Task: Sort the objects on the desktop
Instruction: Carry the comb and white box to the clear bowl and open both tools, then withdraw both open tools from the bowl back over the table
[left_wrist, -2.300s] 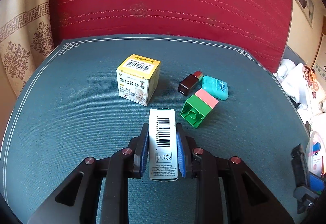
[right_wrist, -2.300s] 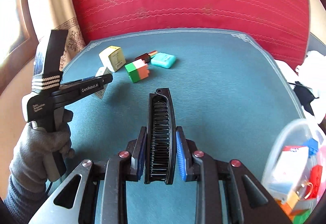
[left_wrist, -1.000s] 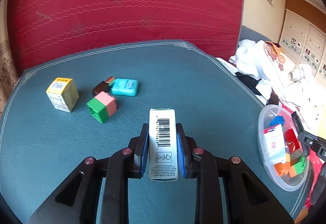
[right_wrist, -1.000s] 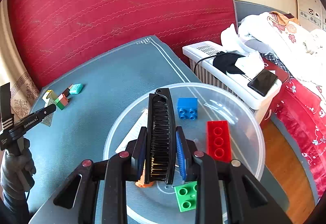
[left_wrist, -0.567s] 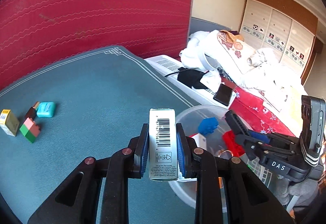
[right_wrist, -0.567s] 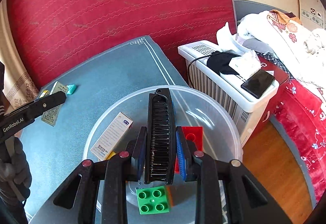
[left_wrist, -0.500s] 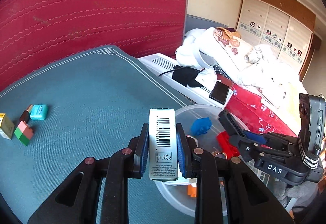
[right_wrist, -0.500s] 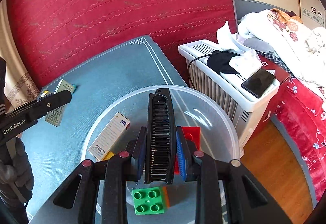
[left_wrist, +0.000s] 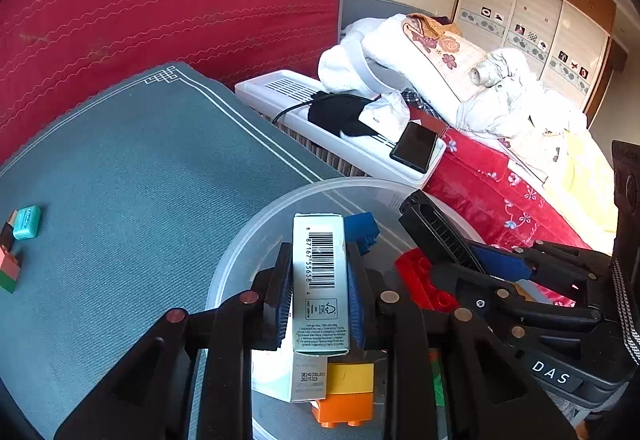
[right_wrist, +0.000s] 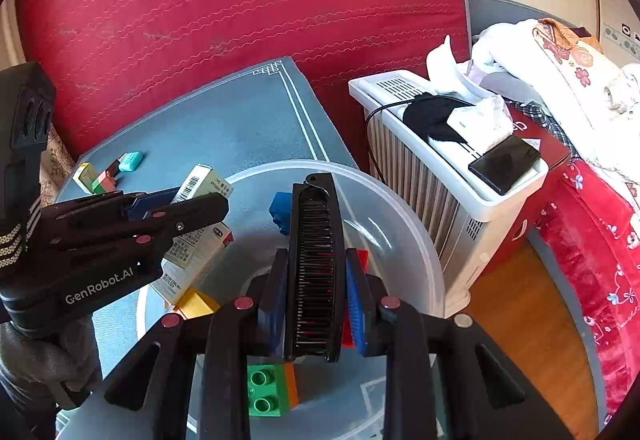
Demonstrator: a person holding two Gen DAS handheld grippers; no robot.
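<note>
My left gripper (left_wrist: 320, 280) is shut on a white carton with a barcode (left_wrist: 319, 280) and holds it over the clear plastic bowl (left_wrist: 256, 236). My right gripper (right_wrist: 316, 276) is shut on a black folding comb (right_wrist: 316, 260), also over the bowl (right_wrist: 400, 224). The bowl holds a blue brick (right_wrist: 280, 213), a red brick (left_wrist: 420, 284), a green brick (right_wrist: 266, 390), yellow and orange bricks (left_wrist: 348, 392) and another carton (right_wrist: 188, 268). The comb also shows in the left wrist view (left_wrist: 440, 236), and the left gripper's carton in the right wrist view (right_wrist: 200, 183).
On the teal mat (left_wrist: 140, 179) at the far left lie a teal case (left_wrist: 27, 222), a pink-green brick (left_wrist: 10, 272), a dark lipstick (right_wrist: 114, 167) and a yellow box (right_wrist: 86, 175). A white heater (right_wrist: 440, 175) with a phone (right_wrist: 504, 161) stands right of the table.
Both grippers swung from the mat toward the bowl. My left gripper has carried the carton over the bowl's rim, close beside the right gripper with the comb.
</note>
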